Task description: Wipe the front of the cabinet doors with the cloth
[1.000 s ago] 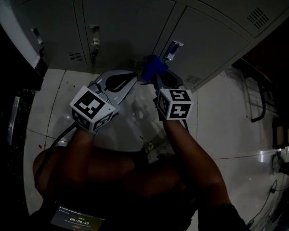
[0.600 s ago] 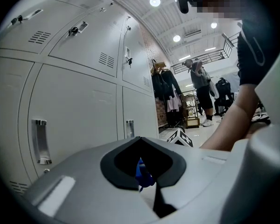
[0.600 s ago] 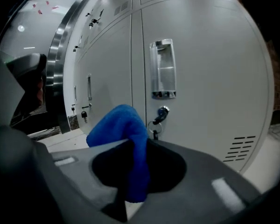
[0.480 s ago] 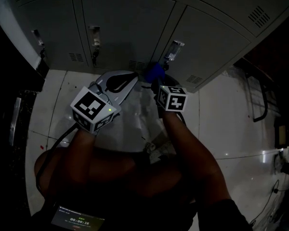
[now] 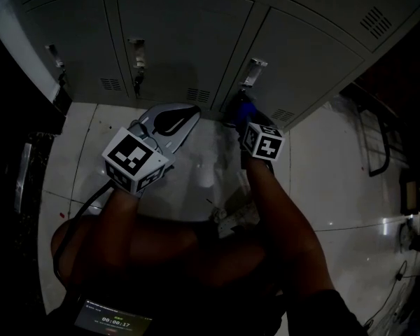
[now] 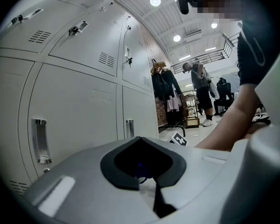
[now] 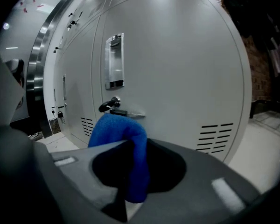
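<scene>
A row of grey cabinet doors (image 5: 175,33) fills the top of the head view. My right gripper (image 5: 245,114) is shut on a blue cloth (image 5: 243,106) low on the door just under a metal handle (image 5: 253,72). In the right gripper view the cloth (image 7: 119,129) bulges over the shut jaws of the right gripper (image 7: 130,146), close to the door (image 7: 177,69) and its key lock (image 7: 111,105). My left gripper (image 5: 193,110) hangs shut and empty to the left, short of the doors. The left gripper (image 6: 141,139) faces the door row (image 6: 74,106) at a slant.
Glossy white floor tiles (image 5: 315,166) run below the cabinets. A dark metal rack (image 5: 374,138) stands at the right. Vent slots (image 7: 214,136) sit low on the door. People (image 6: 198,85) and hanging clothes show far down the room. A small screen (image 5: 112,320) glows at the bottom.
My right gripper has carried the blue cloth rightward along the bottom of the doors, from the middle door's corner to below the right door's handle. The left gripper has stayed put.
</scene>
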The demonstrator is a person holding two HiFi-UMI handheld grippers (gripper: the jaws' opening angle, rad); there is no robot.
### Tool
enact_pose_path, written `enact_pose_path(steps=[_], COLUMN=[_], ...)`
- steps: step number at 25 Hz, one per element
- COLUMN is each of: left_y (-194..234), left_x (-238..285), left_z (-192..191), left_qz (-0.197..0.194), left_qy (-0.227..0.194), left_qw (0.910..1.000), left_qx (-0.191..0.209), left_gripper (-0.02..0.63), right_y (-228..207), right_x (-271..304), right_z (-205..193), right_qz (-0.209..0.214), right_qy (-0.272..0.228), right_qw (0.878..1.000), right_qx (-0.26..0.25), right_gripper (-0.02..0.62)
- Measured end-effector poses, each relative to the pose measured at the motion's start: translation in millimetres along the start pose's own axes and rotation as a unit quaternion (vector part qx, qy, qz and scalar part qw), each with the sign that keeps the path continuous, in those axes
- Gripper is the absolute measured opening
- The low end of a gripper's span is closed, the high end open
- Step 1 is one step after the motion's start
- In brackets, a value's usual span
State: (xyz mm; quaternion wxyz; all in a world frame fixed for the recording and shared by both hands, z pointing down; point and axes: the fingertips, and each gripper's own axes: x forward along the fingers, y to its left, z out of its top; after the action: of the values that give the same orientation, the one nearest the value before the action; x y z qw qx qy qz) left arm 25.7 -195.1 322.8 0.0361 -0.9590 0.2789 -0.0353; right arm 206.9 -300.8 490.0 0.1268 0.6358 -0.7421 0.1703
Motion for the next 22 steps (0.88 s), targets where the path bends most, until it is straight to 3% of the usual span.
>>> enact_pose_path(steps=[12,22], left_y=[0.5,0.6], left_x=[-0.9,-1.3], left_z=[0.4,2.5], left_qz=[0.0,0.0], left_qy=[-0.002,-0.005], left_qw=[1.0,1.0], left_qx=[0.0,0.001], left_gripper=[0.003,0.003], right_y=[-60.5,-125.4], right_x=[-15.3,-39.8], right_z=[-2.8,1.5], right_qz=[-0.07,-0.151], right_qy=[-0.003,-0.011], right_qw=[0.997,0.988], right_qx=[0.018,0.037], right_gripper=[0.061,0.061])
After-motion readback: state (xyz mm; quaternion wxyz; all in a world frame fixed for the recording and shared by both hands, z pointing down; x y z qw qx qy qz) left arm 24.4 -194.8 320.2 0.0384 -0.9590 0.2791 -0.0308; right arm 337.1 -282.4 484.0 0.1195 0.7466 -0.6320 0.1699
